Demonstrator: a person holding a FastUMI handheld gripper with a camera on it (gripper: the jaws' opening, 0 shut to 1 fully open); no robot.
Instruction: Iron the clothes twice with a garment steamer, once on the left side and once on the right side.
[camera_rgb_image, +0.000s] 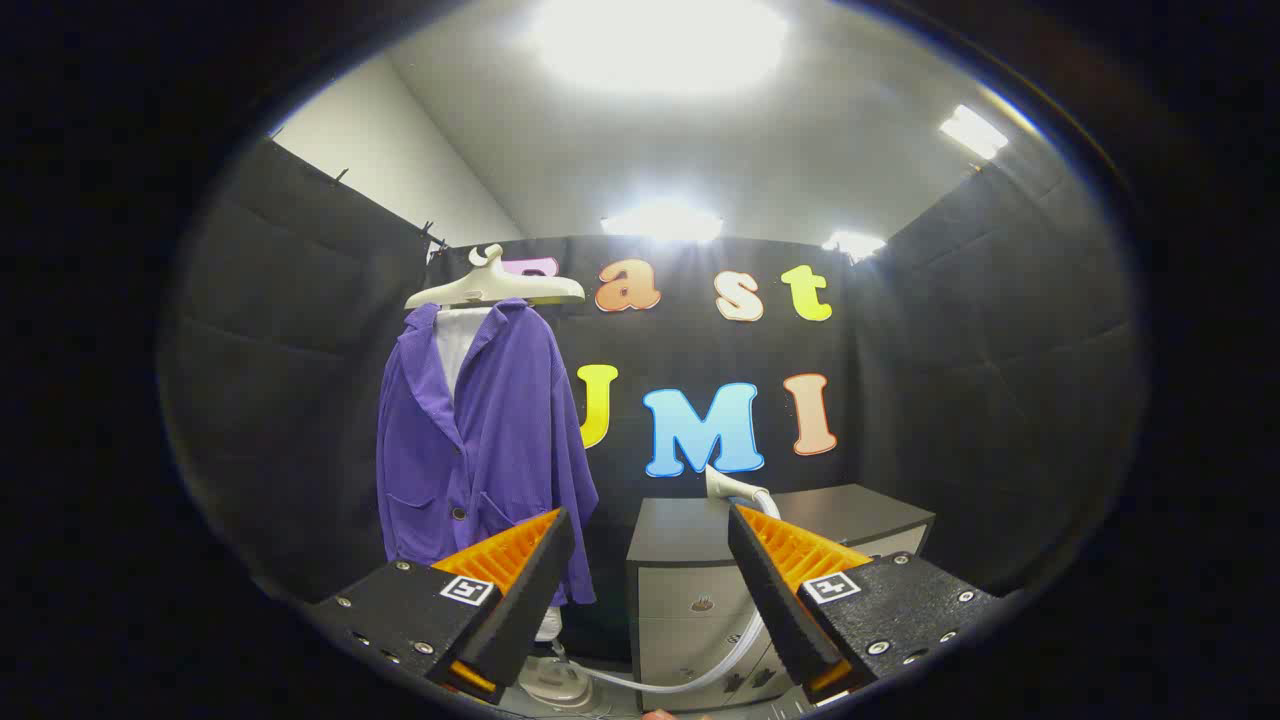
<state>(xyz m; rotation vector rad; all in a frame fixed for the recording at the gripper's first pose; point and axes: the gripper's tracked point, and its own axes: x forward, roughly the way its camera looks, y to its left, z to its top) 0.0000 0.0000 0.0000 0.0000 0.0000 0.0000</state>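
Black cloth walls (960, 380) enclose the booth on 3 sides; above them a white ceiling (860, 150) carries 1 broad glaring light (655, 40) at 12 o'clock and a smaller panel (972, 130) at 2 o'clock; a dark-topped cabinet (690, 580) with pale drawer fronts stands against the back wall at 6 o'clock.

one purple jacket (480, 440) — one hanger (495, 288), one cabinet (690, 590), one steamer head (735, 487), one hose (690, 675).

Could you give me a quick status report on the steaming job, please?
Gripper open, holding nothing. Purple jacket hanging on its hanger, beyond the fingers. Steamer head resting on the cabinet, not yet picked up. Nothing between gripper and steamer head.
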